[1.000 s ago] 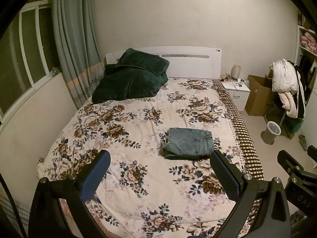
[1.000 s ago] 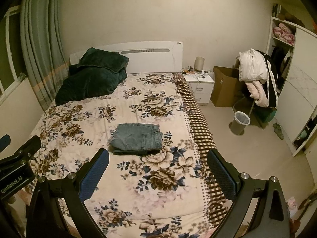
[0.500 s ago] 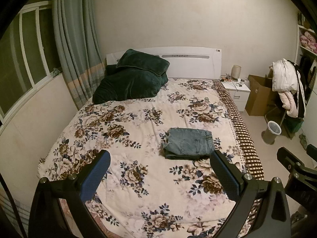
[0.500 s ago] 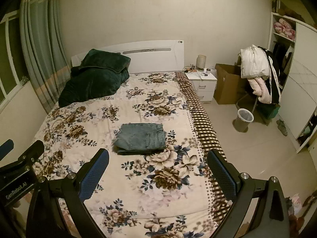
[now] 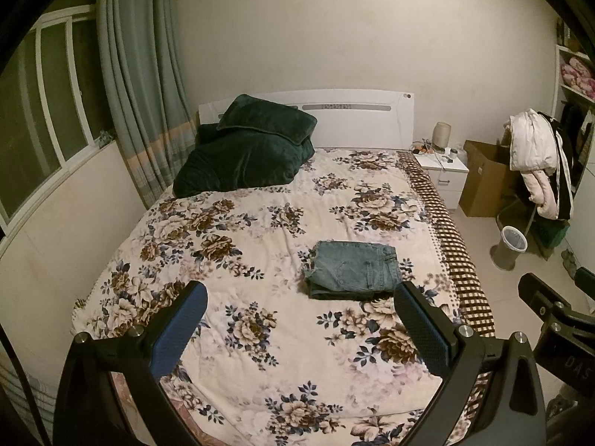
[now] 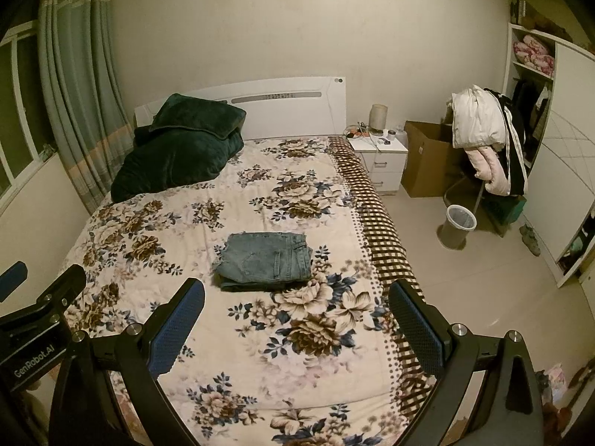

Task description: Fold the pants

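Both grippers hang above the near end of the bed with nothing between their fingers: the left gripper (image 5: 299, 321) has its blue-padded jaws spread wide, and the right gripper (image 6: 295, 317) is spread just as wide. Neither touches the cloth.

Going left to right in the left wrist view, a window (image 5: 44, 111) and grey-green curtain (image 5: 143, 74) fill the left wall. A dark green blanket (image 5: 245, 152) is heaped at the far left corner of the floral bedspread (image 5: 238, 245), against the white headboard (image 5: 353, 119). The folded jeans (image 5: 355, 269) lie flat on the bedspread, right of its middle and nearer the checked right edge than the left one. The bundle's long axis runs left to right across the bed; the waistband end points right and a frayed hem shows at the left edge. A back pocket faces up. How many layers lie under the top one is hard to make out; only a darker fold shows along the near side.

Farther right stand a white nightstand (image 5: 444, 174), a cardboard box (image 5: 485, 182), a rack draped with pale coats (image 5: 535, 156) and a waste bin (image 5: 511, 245) on the floor. Small items on the nightstand are too small to name. Part of the right gripper's body is cut off at the right border.
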Motion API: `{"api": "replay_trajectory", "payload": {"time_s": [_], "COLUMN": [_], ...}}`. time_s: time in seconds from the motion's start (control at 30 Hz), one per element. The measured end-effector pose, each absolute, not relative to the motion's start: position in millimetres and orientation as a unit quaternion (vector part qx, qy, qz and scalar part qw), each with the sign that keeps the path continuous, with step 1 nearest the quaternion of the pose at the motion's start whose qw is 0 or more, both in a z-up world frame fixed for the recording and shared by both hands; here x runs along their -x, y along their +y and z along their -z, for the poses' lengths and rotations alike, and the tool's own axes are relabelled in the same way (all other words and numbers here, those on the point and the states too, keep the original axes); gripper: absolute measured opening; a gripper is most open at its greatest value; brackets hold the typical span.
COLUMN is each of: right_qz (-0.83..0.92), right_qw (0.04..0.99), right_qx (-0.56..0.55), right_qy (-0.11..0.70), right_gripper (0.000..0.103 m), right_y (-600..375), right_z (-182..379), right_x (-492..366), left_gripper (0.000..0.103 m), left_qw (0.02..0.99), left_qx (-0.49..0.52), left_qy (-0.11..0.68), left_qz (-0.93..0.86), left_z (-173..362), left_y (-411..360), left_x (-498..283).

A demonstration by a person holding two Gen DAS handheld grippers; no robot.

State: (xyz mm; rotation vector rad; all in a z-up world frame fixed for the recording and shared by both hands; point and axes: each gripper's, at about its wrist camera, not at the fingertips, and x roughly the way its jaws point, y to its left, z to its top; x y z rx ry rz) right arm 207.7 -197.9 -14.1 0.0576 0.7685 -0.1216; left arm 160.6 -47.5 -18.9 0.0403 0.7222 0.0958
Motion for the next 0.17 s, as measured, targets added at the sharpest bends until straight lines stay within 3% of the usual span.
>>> {"api": "replay_trajectory", "payload": {"time_s": [0.17], "right_qz": [0.059], "right_qw": [0.925], "right_qx": [-0.028], "right_qy": [0.375], "right_gripper": [0.101], "right_y": [-200.2], "right_z": [14.1], "right_x": [-206.0], "left_gripper": [0.103], "left_qw": [0.935], "left_qx": [-0.016], "left_qy": [0.352], "left_qz": [-0.045], "left_z": [14.3], "left_y": [-47.6], "left_x": [-161.9]}}
